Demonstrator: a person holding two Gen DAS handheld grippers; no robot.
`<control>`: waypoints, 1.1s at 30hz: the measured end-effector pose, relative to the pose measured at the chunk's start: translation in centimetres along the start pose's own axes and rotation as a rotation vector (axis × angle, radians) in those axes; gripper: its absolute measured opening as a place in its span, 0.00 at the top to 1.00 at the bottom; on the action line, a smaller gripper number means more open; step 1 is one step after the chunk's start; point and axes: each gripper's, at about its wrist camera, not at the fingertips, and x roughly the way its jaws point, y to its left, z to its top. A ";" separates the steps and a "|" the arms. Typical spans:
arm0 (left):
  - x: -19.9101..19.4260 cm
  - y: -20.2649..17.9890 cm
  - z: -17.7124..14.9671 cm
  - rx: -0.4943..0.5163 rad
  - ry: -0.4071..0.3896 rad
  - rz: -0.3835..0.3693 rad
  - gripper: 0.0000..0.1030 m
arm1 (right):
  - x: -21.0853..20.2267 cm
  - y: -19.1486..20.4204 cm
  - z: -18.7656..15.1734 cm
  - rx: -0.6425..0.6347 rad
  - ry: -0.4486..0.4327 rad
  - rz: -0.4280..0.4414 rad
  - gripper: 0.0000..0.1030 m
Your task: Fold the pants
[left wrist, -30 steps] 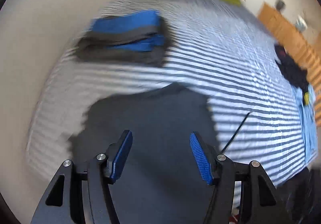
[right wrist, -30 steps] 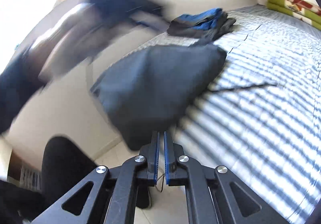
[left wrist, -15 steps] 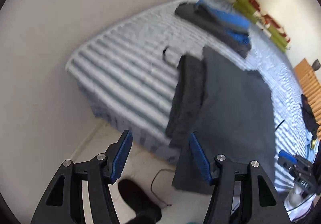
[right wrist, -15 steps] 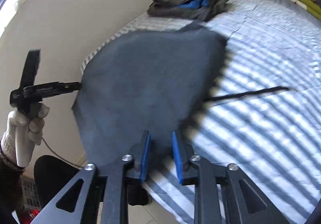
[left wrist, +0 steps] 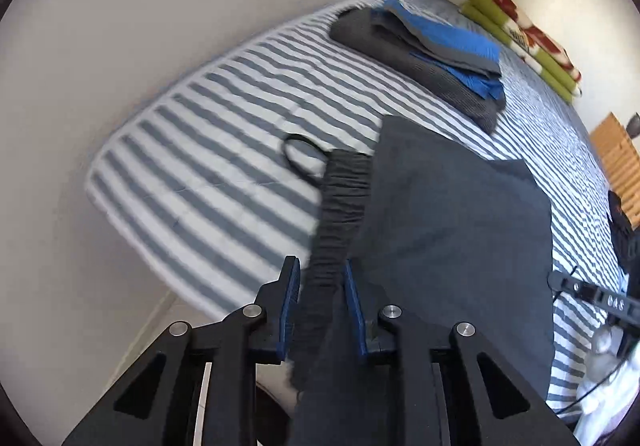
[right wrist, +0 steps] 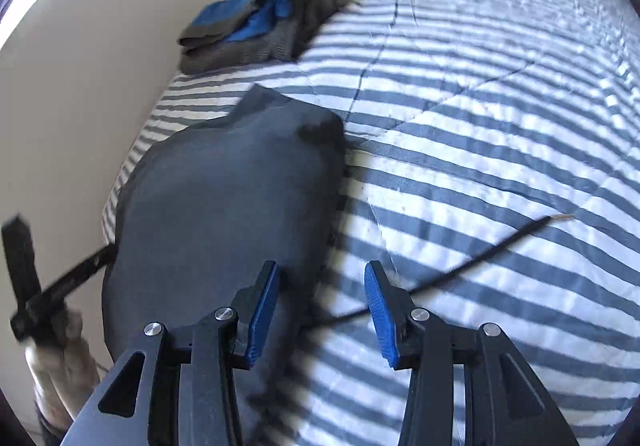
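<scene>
Dark grey pants (left wrist: pixel 460 230) lie spread on the striped bed (left wrist: pixel 220 166), one end hanging over its near edge. My left gripper (left wrist: pixel 320 286) points down at that edge, its jaws closing with the gathered waistband (left wrist: pixel 344 198) between the blue pads, which look pressed against it. In the right wrist view the pants (right wrist: pixel 224 186) fill the left half. My right gripper (right wrist: pixel 320 290) hovers over their right edge, jaws opening, nothing pinched. A black drawstring (right wrist: pixel 500 246) trails across the sheet behind its fingers. The left gripper (right wrist: pixel 48 286) shows at the far left in a gloved hand (right wrist: pixel 60 346).
A folded grey and blue stack (left wrist: pixel 432 50) sits at the bed's far corner by the white wall, also visible as the stack (right wrist: pixel 264 18). A green and red blanket (left wrist: pixel 524 42) lies further back. Wooden furniture (left wrist: pixel 616 158) stands at the right. Floor shows below the bed edge.
My left gripper dropped to the bed edge and its wide jaws narrowed around the waistband. My right gripper went from shut to open and slid over the pants' right edge.
</scene>
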 end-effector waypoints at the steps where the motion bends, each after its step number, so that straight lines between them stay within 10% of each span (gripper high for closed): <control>1: -0.4 0.3 -0.2 -0.002 -0.001 0.010 0.75 | 0.3 0.1 0.3 -0.007 0.004 0.005 0.59; 2: -0.7 0.6 -0.2 -0.013 0.000 -0.001 0.71 | 0.6 0.3 0.7 -0.018 0.005 0.009 0.58; 4: -0.4 1.0 0.4 -0.021 0.013 -0.075 0.32 | 0.9 0.7 1.3 -0.051 0.002 0.018 0.53; 7: 0.1 0.7 1.8 0.004 0.017 -0.110 0.17 | 1.1 0.5 1.7 -0.062 0.001 0.022 0.51; 17: 2.6 -0.1 4.1 -0.052 0.074 -0.242 0.12 | 1.1 -0.2 2.2 -0.001 0.017 0.119 0.50; 26: 7.4 -0.7 4.8 -0.052 0.172 -0.176 0.07 | 1.8 1.4 2.6 -0.067 0.037 0.154 0.53; 33: 7.4 -2.8 4.6 -0.011 0.148 -0.198 0.43 | 2.9 2.0 2.9 -0.086 0.061 0.192 0.80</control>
